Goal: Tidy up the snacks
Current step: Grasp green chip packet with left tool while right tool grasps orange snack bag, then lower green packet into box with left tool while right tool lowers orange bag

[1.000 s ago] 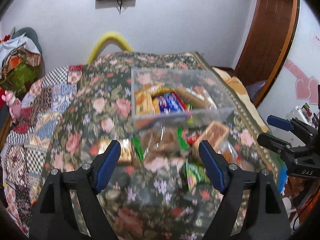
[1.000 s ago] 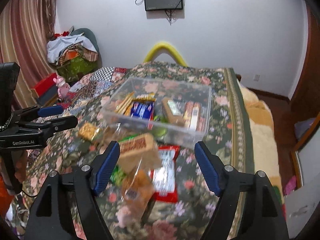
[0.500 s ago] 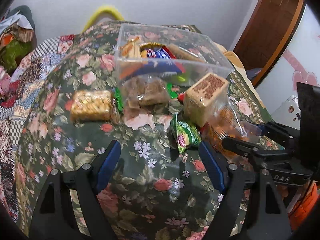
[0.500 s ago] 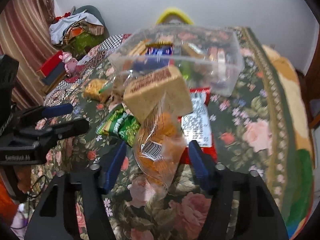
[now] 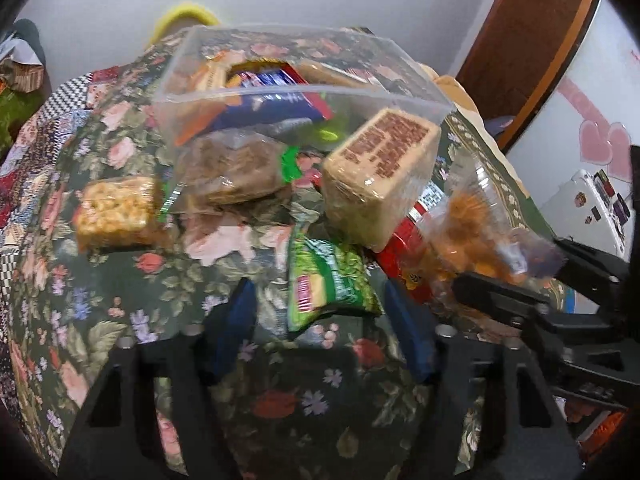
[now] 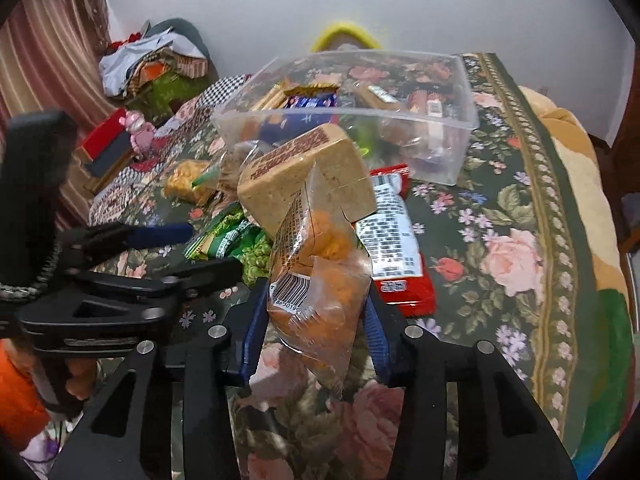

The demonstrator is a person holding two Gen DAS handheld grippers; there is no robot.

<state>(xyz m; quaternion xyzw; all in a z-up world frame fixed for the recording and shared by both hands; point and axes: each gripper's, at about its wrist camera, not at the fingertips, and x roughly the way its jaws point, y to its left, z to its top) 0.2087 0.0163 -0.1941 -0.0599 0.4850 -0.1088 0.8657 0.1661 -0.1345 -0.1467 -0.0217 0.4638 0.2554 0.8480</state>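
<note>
A clear plastic bin holds several snack packs at the far side of the floral cloth. My right gripper is shut on a clear bag of orange snacks, also seen in the left wrist view. My left gripper is open around the near end of a green snack packet. A tan wafer block lies against the bag. A brown cookie bag, a yellow puffed bar and a red packet lie in front of the bin.
The floral cloth covers the table, with a bordered edge at right. A pile of clothes and a pink toy lie at far left. A wooden door stands at right in the left wrist view.
Both grippers have moved down and forward to the snacks. My right gripper has closed on the orange snack bag. My left gripper has narrowed around the green packet.
</note>
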